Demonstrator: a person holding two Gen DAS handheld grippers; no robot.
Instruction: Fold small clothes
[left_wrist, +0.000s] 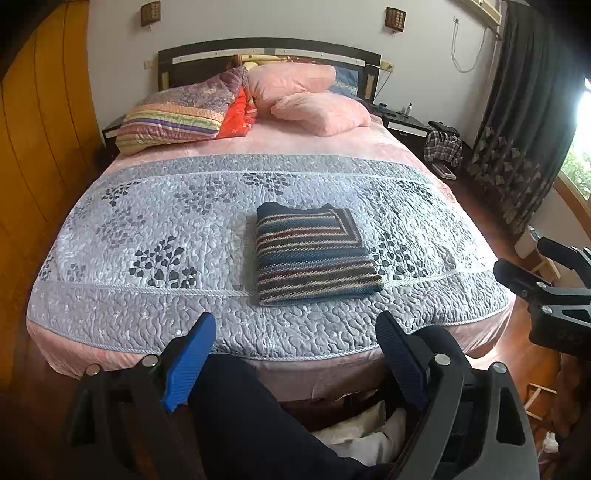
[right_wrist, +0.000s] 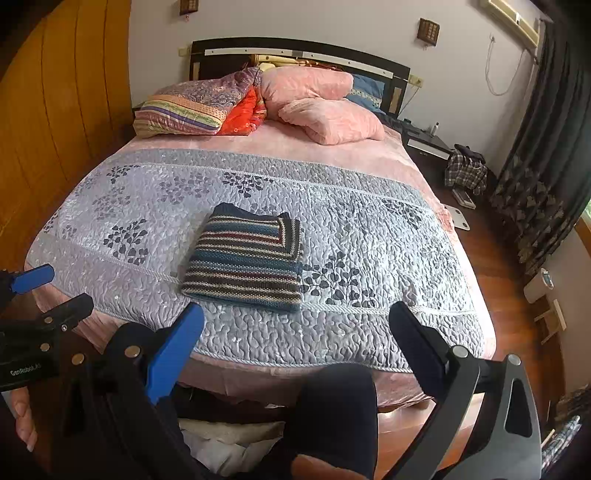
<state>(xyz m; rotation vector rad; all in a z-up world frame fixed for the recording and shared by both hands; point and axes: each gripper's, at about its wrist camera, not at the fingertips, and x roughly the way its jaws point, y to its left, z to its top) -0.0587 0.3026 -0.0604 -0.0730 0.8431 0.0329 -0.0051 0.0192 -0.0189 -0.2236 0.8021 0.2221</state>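
A striped sweater (left_wrist: 314, 254) lies folded into a neat rectangle on the grey quilt (left_wrist: 147, 221) near the foot of the bed (left_wrist: 314, 144). Its bands run dark blue, teal, maroon and cream, and one corner flap near the top right turns its stripes at an angle. It sits a little right of the bed's middle, its front edge on the cord seam that crosses the quilt.

Both claws hang short of the bed's foot, apart from the sweater and touching nothing. The left claw (left_wrist: 295, 354) has its fingers spread wide, a blue pad (left_wrist: 188, 365) on one and a dark pad on the other. The right claw (right_wrist: 295, 350) is spread just as wide, empty between its fingers. In the left view the right claw shows at the right edge, off the bed's corner; in the right view the left claw shows at the left edge, with a thumb (right_wrist: 24, 421) gripping its handle.

Below the claws are the person's knees in dark trousers (left_wrist: 240, 417), close to the pink skirt of the bed. At the head lie two pink pillows (left_wrist: 321, 110), a folded patterned blanket (left_wrist: 177, 114) and something orange (left_wrist: 236, 114) between them. A dark headboard (left_wrist: 266, 50) stands behind, a wooden wardrobe (left_wrist: 33, 147) to the left and dark curtains (left_wrist: 524, 122) to the right. A checked cloth (left_wrist: 441, 147) hangs by the nightstand.
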